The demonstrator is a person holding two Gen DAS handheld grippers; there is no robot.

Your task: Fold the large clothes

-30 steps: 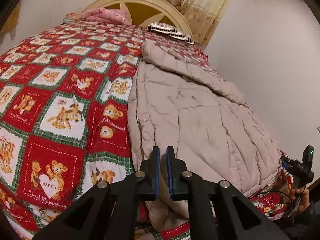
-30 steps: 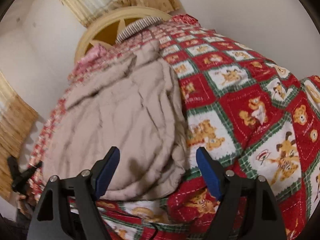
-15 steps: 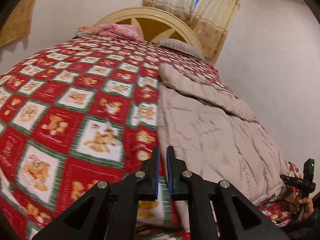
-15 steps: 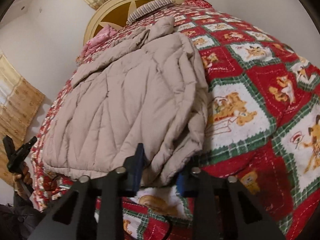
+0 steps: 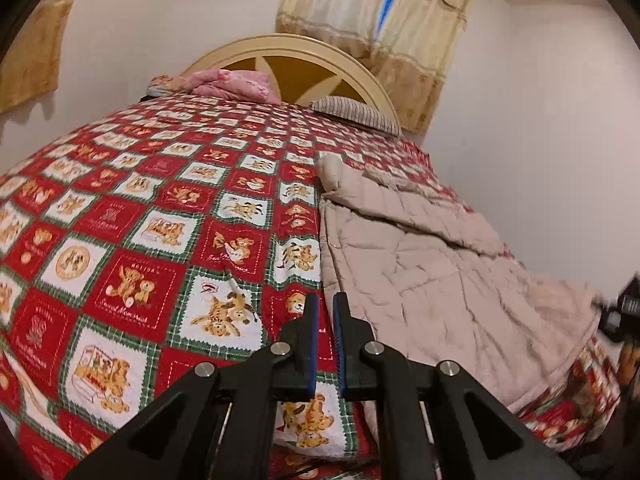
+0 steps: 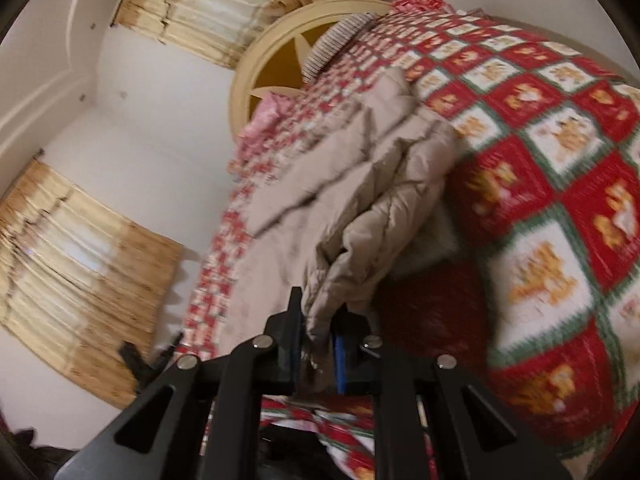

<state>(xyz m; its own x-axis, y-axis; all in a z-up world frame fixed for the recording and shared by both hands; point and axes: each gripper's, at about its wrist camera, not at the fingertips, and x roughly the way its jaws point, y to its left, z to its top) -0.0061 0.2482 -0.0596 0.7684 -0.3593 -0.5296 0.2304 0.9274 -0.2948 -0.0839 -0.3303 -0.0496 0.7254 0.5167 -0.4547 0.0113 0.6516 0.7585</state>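
Observation:
A large beige quilted coat (image 5: 432, 276) lies along the right side of a bed with a red teddy-bear quilt (image 5: 152, 248). My left gripper (image 5: 325, 320) is shut and empty, held over the quilt just left of the coat's near edge. My right gripper (image 6: 318, 320) is shut on the coat's hem (image 6: 360, 256) and lifts that corner off the bed, so the coat bunches and folds upward in the right wrist view. The right gripper shows blurred at the right edge of the left wrist view (image 5: 624, 308).
A cream round headboard (image 5: 296, 52) stands at the far end with a pink folded blanket (image 5: 232, 84) and a striped pillow (image 5: 356, 114). White walls run close along the bed's right side. Curtains (image 6: 80, 264) hang on the walls.
The right gripper closed on the coat's hem and raised it, tilting. The left gripper stayed shut, let the coat go and drifted left off it over the quilt.

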